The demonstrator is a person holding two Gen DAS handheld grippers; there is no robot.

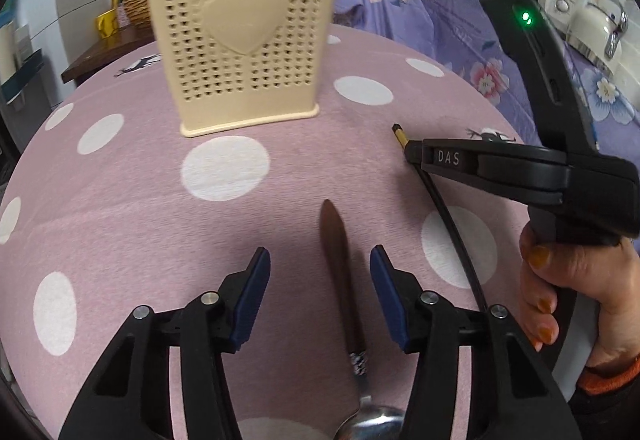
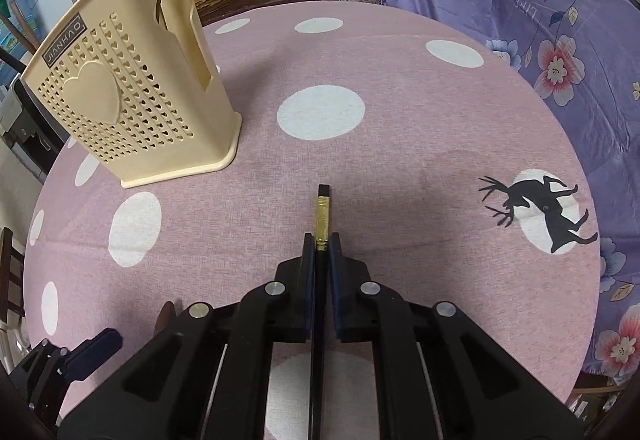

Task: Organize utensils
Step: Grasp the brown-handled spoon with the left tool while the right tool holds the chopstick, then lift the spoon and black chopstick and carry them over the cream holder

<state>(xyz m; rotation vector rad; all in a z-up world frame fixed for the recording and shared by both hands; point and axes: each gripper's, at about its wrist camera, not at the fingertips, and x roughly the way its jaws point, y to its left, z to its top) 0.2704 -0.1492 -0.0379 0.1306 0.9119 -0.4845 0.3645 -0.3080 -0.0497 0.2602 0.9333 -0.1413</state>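
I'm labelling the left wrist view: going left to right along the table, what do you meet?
Cream utensil holder → brown-handled spoon lying between the open left gripper fingers → black chopstick clamped in the right gripper.

On the tablecloth (image 2: pixel 400 168) the utensil holder (image 2: pixel 132 100) stands to the far left. The chopstick (image 2: pixel 323 216) lies right of it, nearer the cameras, between the right gripper (image 2: pixel 322 244) fingers. Left of the chopstick (handle pointing toward the holder) lies the spoon (image 1: pixel 346 280), between the left gripper (image 1: pixel 320 272) fingers.
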